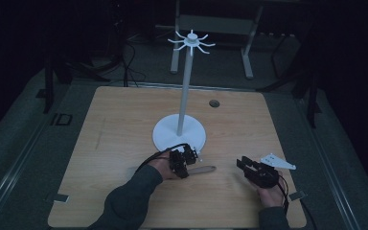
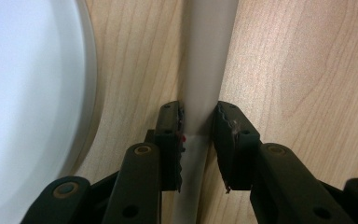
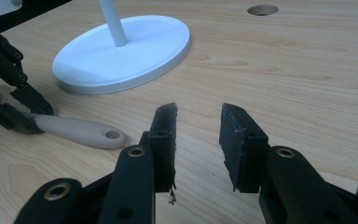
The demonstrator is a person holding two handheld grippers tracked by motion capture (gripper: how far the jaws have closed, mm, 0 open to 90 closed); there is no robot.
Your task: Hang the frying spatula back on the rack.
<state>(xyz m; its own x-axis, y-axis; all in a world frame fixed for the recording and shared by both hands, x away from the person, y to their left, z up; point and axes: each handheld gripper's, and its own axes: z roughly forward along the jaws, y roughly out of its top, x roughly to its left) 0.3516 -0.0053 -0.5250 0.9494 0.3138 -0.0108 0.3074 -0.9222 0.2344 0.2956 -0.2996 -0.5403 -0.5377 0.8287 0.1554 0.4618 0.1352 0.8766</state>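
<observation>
A pale utensil handle (image 1: 204, 169) with a hanging hole at its end lies on the wooden table (image 1: 124, 124), just in front of a white stand's round base (image 1: 165, 136). My left gripper (image 1: 186, 167) is shut on the handle (image 2: 207, 70), one jaw pressed against each side, with the base rim (image 2: 81, 93) close beside it. The utensil's working end is hidden under that gripper. My right gripper (image 1: 243, 164) is open with nothing between its jaws, low over the table to the right. The right gripper view looks past its own gripper (image 3: 198, 114) to the handle (image 3: 81, 130) and the left gripper (image 3: 9, 93).
The stand's thin white pole (image 1: 186, 76) rises to a ring of hooks (image 1: 191, 40). A round cable hole (image 1: 214, 103) sits in the table behind the base. Metal frame legs stand on the dark floor beyond the table's far edge.
</observation>
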